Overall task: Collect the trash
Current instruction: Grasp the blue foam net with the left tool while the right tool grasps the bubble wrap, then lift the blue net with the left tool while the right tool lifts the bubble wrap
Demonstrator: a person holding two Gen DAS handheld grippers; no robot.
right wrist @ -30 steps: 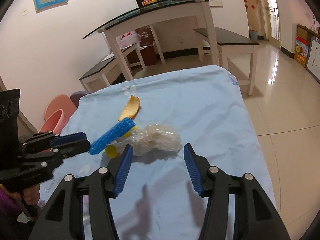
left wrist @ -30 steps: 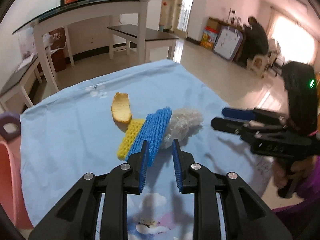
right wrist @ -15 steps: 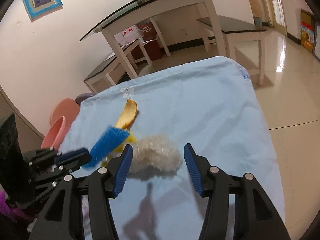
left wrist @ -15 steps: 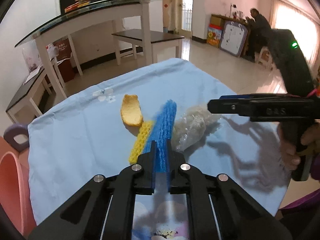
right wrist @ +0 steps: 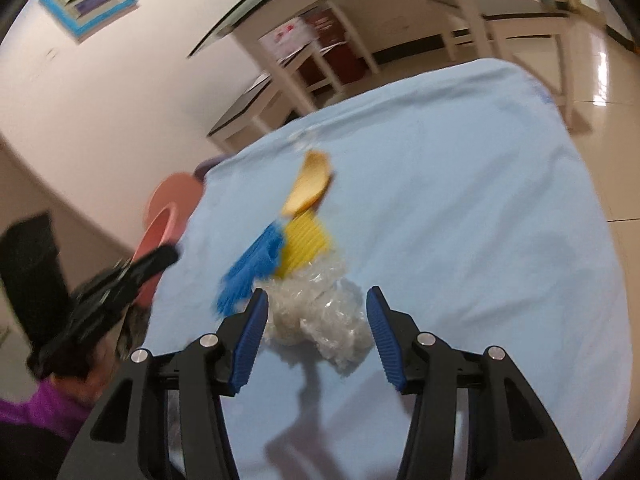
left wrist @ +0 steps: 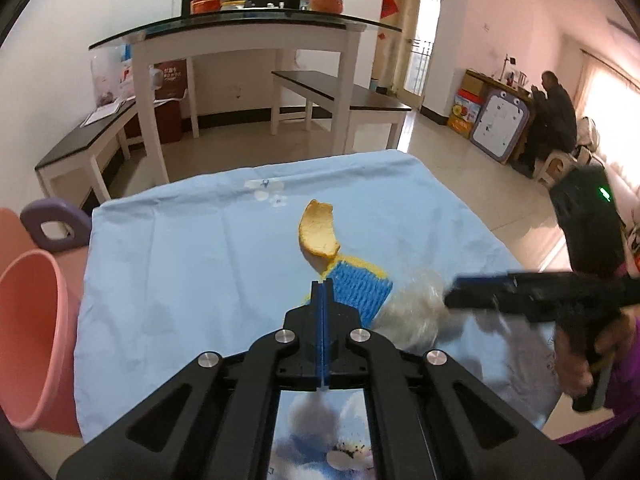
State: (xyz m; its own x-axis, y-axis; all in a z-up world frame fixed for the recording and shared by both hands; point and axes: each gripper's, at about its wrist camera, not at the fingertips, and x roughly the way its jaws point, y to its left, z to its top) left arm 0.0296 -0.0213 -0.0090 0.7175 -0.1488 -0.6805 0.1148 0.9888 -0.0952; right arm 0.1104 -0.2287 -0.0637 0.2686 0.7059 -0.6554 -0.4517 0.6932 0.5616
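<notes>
My left gripper (left wrist: 322, 292) has clamped shut, apparently on the blue foam fruit net (left wrist: 362, 290), while my right gripper (right wrist: 316, 324) now straddles, jaws wide, the crumpled clear plastic wrap (right wrist: 320, 320) on the light-blue cloth (right wrist: 460, 208)

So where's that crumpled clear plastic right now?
In the right wrist view, the crumpled clear plastic lies on the blue cloth between the right gripper's open jaws, just below the yellow foam net and blue foam net.
</notes>
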